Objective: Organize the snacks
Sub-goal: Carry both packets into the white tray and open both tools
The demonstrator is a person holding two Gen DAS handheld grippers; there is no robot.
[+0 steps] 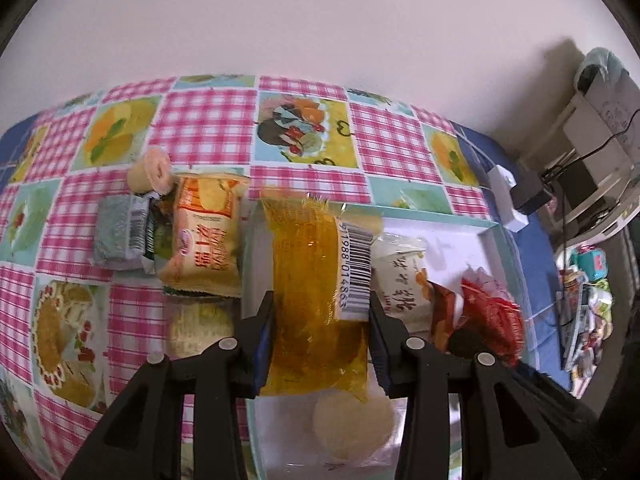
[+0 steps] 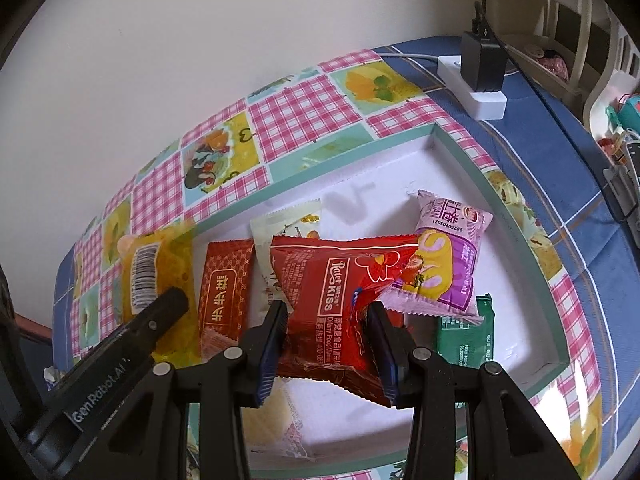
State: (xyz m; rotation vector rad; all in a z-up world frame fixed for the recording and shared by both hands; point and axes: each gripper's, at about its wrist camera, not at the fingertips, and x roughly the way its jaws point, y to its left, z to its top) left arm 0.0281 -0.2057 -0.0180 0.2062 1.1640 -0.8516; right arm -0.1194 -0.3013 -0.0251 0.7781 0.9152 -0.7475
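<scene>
The left gripper (image 1: 322,312) is clamped on a translucent yellow packet (image 1: 316,296) bearing a white barcode label, held over the left edge of the white tray (image 2: 516,240). The right gripper (image 2: 328,320) is clamped on a red Rolet Kiss packet (image 2: 340,292), held above the tray interior. Inside the tray, the right wrist view shows a purple packet (image 2: 448,264) just right of the red packet, a green packet (image 2: 466,336) partly under the purple one, a dark red packet with gold lettering (image 2: 224,300) to the left, and a cream packet (image 2: 280,232) behind the red packet. The tray sits on a table covered with a pink checked cloth with fruit panels (image 1: 200,128). In the left wrist view, an orange chip packet (image 1: 204,240), a grey packet (image 1: 116,236) and a round pink-ended snack (image 1: 154,170) lie on the cloth left of the tray, touching or overlapping one another. A white power strip (image 2: 472,88) carrying a black adapter (image 2: 482,60) lies on the table beyond the tray.
</scene>
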